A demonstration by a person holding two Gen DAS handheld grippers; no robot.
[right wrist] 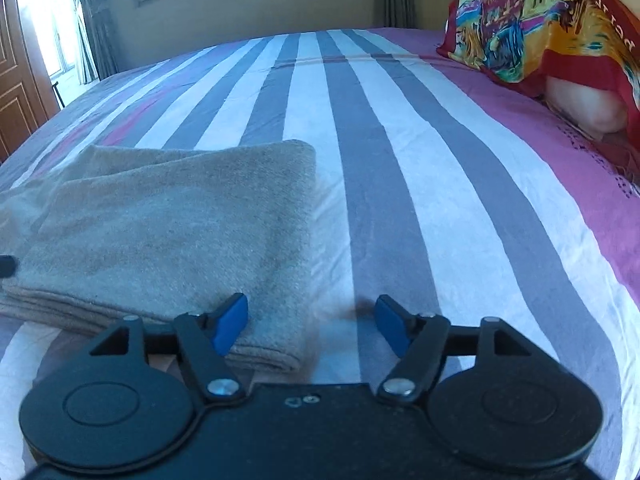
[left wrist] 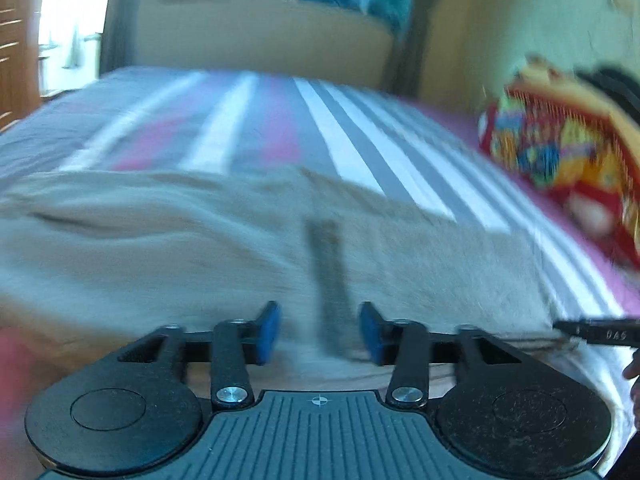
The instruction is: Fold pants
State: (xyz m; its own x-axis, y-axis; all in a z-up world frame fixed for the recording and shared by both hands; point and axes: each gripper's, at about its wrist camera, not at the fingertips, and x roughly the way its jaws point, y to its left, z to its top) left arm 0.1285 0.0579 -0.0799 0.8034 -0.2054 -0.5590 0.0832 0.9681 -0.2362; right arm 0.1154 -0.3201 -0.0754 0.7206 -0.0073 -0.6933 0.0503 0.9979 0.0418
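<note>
A: Blue pads of the right hand-held gripper [right wrist: 310, 326] stand wide apart, holding nothing, over the near corner of the pants [right wrist: 168, 224], which lie folded on the bed [right wrist: 420, 184].

B: And the left hand-held gripper [left wrist: 320, 332]?

A: Parted, empty, above the same cloth. It looks soft and limp; pinch a folded edge.

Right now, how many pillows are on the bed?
1 visible: the colourful patterned pillow at the far right edge of the striped bedsheet, well clear of the folded beige pants. It runs out of frame, so more may be hidden beyond it.
</note>
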